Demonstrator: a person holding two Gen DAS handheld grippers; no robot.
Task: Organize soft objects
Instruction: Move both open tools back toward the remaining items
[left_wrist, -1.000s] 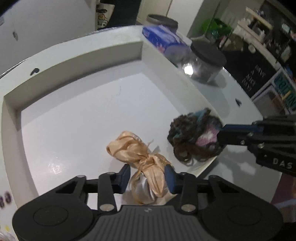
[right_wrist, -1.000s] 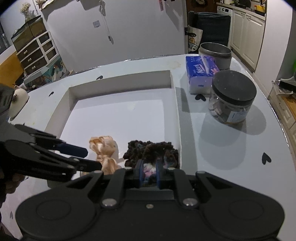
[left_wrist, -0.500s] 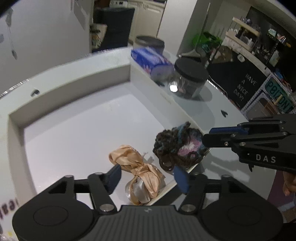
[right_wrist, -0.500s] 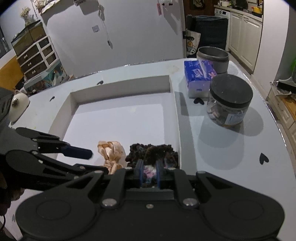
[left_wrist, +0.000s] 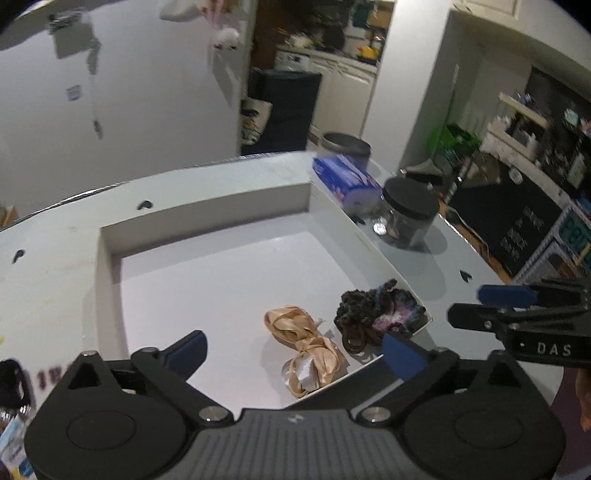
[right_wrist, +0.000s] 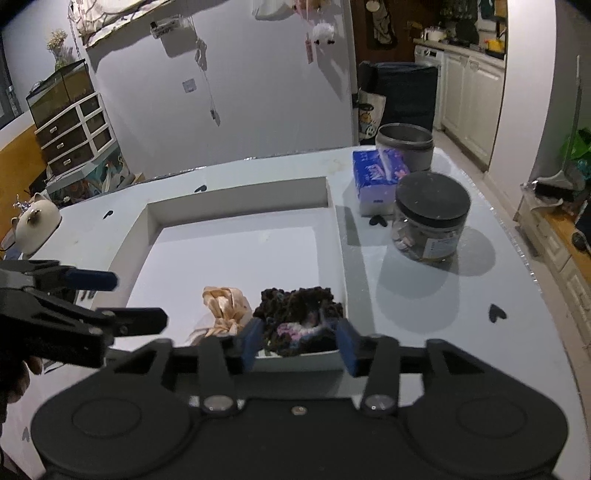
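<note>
Left claw (left_wrist: 295, 350) now wide off peach scrunchie (left_wrist: 304, 349), right claw (right_wrist: 299, 341) released dark scrunchie (right_wrist: 299, 319), both pulled back

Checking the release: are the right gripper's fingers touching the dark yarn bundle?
Apart. In the right wrist view the right gripper is open, its fingers either side of the dark yarn bundle with visible gaps.

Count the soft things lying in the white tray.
2: a peach ribbon bundle near the tray's front edge, and a dark yarn scrunchie beside it in the front right corner. None looks hidden.
</note>
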